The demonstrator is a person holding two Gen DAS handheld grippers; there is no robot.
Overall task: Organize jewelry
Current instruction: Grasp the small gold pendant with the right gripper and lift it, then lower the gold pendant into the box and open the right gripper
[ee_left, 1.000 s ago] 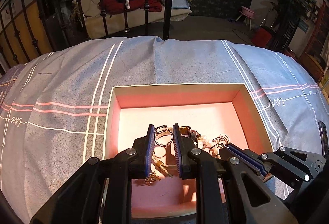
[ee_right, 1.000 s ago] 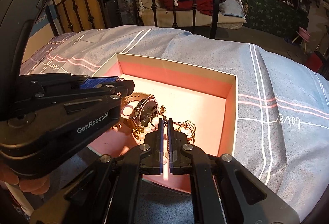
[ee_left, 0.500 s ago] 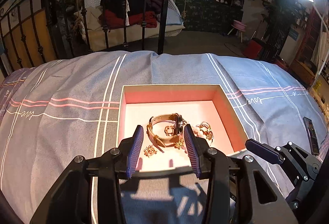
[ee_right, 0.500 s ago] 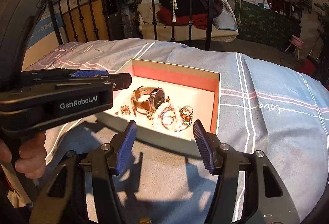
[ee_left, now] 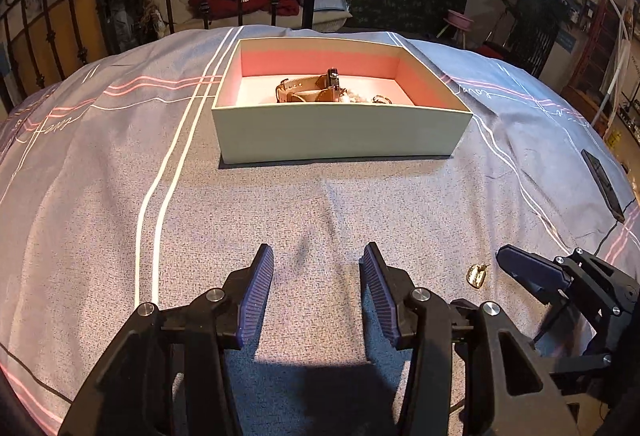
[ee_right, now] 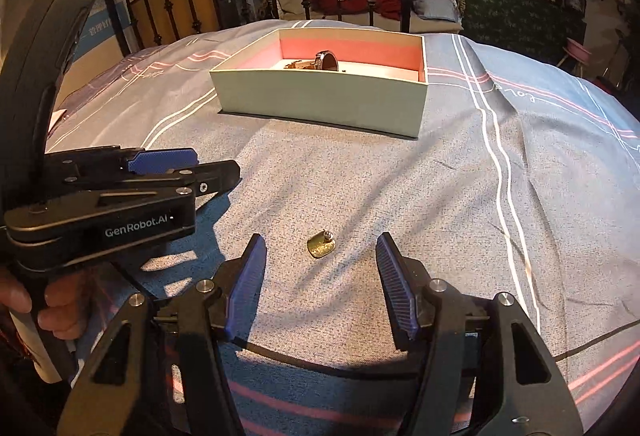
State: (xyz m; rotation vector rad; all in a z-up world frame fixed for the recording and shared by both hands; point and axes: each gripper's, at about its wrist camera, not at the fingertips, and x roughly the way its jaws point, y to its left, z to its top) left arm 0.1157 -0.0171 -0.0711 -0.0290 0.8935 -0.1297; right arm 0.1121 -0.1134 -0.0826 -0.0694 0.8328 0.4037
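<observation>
In the left wrist view, the left gripper [ee_left: 318,292] hangs over the bedspread [ee_left: 120,195] with its jaws apart and opening, and nothing is between them, only bare cloth. The box [ee_left: 340,131], pale outside and pink inside, stands farther up on the bed. In it lies a watch [ee_left: 310,89] with a tan strap, and beside it some small gold pieces that are too small to tell apart. To the right, on the cloth near the tip of the right gripper [ee_left: 516,268], lies a small gold pendant [ee_left: 477,275].

In the right wrist view, the right gripper [ee_right: 320,264] has its jaws wide apart and holds nothing. The pendant [ee_right: 321,244] lies on the bedspread [ee_right: 440,195] just ahead, between the lines of the two pads but not touched by them. It is a flat, rounded gold plate with a grainy, shiny face and a small silver-coloured loop at its upper edge. The box [ee_right: 320,99] is well apart behind it, and the left gripper [ee_right: 160,171] comes in from the left side, with a hand [ee_right: 44,306] under it.

The pendant is probably very light, stiff and thin. It lies flat on soft cloth, so the pads could slide over it or press it into the fabric. The better place to take hold seems to be across its two opposite edges, or at the raised loop, with the pads low at the cloth.
</observation>
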